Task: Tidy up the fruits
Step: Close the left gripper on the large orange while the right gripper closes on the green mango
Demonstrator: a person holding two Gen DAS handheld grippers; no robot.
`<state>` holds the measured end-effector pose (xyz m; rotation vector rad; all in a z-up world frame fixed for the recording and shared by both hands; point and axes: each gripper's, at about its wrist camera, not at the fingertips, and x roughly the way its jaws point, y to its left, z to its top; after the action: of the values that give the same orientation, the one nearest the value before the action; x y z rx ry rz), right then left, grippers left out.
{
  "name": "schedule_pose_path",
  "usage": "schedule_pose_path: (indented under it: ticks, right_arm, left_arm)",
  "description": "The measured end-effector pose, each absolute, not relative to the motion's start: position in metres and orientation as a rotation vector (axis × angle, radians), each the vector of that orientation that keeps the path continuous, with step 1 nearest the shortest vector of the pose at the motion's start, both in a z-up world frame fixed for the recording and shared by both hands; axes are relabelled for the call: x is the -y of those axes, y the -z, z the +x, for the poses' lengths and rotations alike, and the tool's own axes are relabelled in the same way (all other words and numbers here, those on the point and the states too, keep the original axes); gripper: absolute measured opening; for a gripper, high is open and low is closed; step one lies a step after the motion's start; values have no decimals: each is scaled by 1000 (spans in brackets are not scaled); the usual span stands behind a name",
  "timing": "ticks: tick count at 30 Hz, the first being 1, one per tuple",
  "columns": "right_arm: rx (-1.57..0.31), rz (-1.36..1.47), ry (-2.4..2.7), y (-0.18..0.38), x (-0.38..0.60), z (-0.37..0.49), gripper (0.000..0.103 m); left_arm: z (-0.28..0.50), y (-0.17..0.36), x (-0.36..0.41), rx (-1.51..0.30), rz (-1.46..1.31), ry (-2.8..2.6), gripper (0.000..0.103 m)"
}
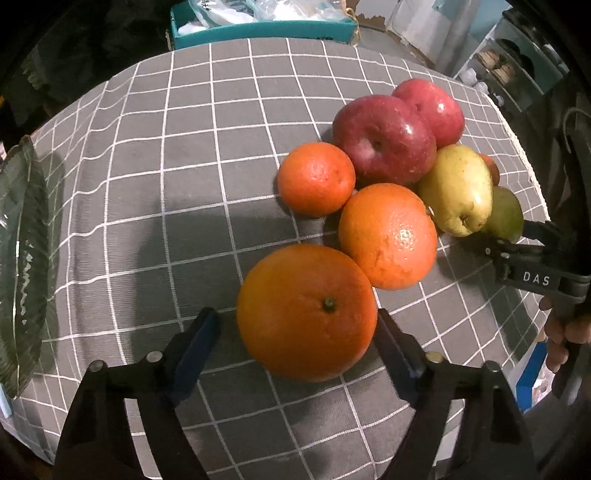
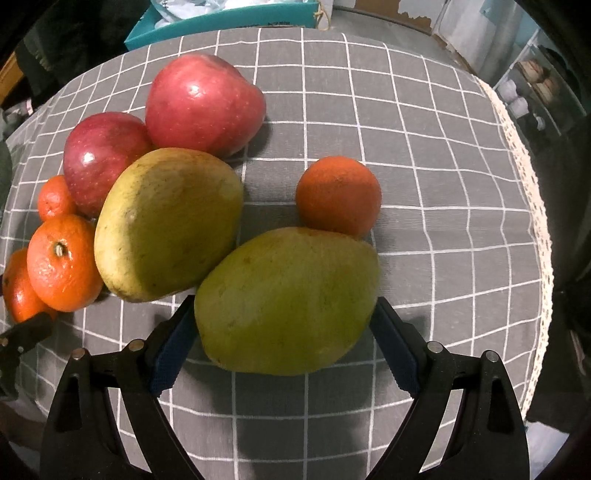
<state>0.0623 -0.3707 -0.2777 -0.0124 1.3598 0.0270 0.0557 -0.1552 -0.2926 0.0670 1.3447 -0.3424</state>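
A large orange rests on the grey checked cloth between the fingers of my left gripper. The right pad meets its side and a small gap separates the left pad from it, so this gripper is open. A green mango lies on the cloth within my right gripper, both pads against its sides. The left wrist view shows that gripper at the far right.
Two red apples, two more oranges and a yellow mango crowd together. A small orange sits behind the green mango. A glass plate lies at the left; a teal box stands behind.
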Motion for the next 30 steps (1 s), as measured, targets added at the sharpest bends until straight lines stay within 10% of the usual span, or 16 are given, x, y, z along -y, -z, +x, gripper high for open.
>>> schedule_pose_path:
  ticks: [5,30]
  right_arm:
    - [-1356,-5,-28,282,370,64,80]
    - [-1236,34,14,224,389,48,70]
  left_arm:
    - [55,293,156,-1343,32,377,69]
    - [56,260,130,-1242,44,290,68]
